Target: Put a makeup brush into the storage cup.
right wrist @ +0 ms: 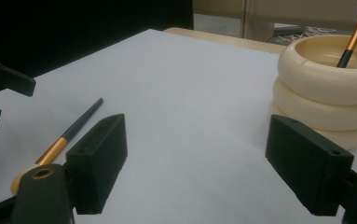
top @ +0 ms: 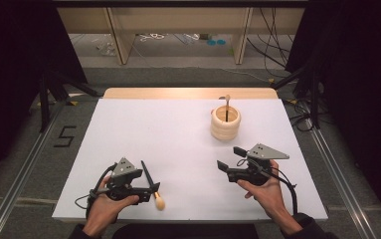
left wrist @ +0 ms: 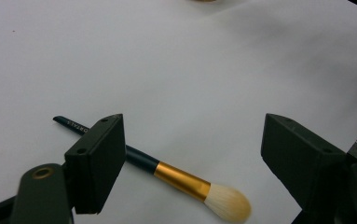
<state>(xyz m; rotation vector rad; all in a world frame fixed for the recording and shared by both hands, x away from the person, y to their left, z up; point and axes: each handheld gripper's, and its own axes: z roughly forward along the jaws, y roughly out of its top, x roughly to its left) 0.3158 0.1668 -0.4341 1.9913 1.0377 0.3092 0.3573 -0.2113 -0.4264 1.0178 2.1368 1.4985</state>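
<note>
On the white desk (top: pixel 178 134), the wide-open left gripper (left wrist: pixel 192 154) straddles a makeup brush (left wrist: pixel 167 175); best closed squarely on its gold ferrule; right gripper (right wrist: pixel 195 168) open, idle.

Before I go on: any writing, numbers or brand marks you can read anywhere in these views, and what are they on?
"5": a dark numeral on the floor left of the table, high view.
Light lettering runs along the dark handle of the makeup brush that lies between the left gripper jaws; too small and partly hidden behind a jaw to read.
Nothing legible on the cream holder or its brush.
</note>
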